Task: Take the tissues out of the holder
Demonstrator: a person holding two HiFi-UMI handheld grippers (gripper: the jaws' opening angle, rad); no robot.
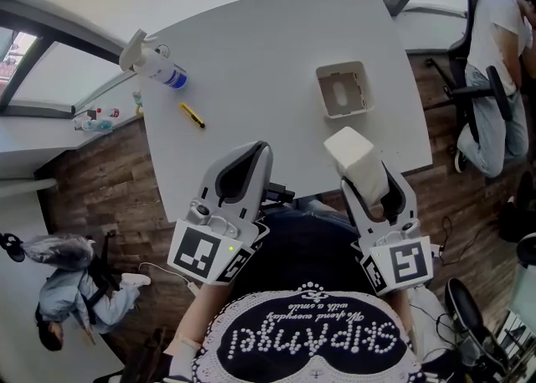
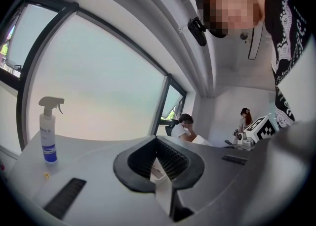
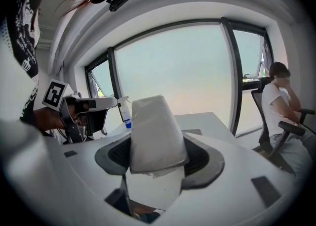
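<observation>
The beige tissue holder (image 1: 342, 90) stands on the white table (image 1: 260, 46), right of the middle; its top slot shows nothing sticking out. My right gripper (image 1: 369, 173) is raised over the near table edge, in front of the holder. It is shut on a white pack of tissues (image 1: 353, 153). In the right gripper view the pack (image 3: 155, 126) stands upright between the gripper's (image 3: 156, 147) dark pads and sticks out past them. My left gripper (image 1: 261, 149) hovers over the near edge at the left. Its jaws (image 2: 158, 142) meet at the tips with nothing in them.
A spray bottle (image 1: 155, 63) and a yellow cutter (image 1: 192, 115) lie at the table's left. A person sits in an office chair (image 1: 490, 63) just right of the table. Another person (image 1: 67, 285) is on the wooden floor at the lower left.
</observation>
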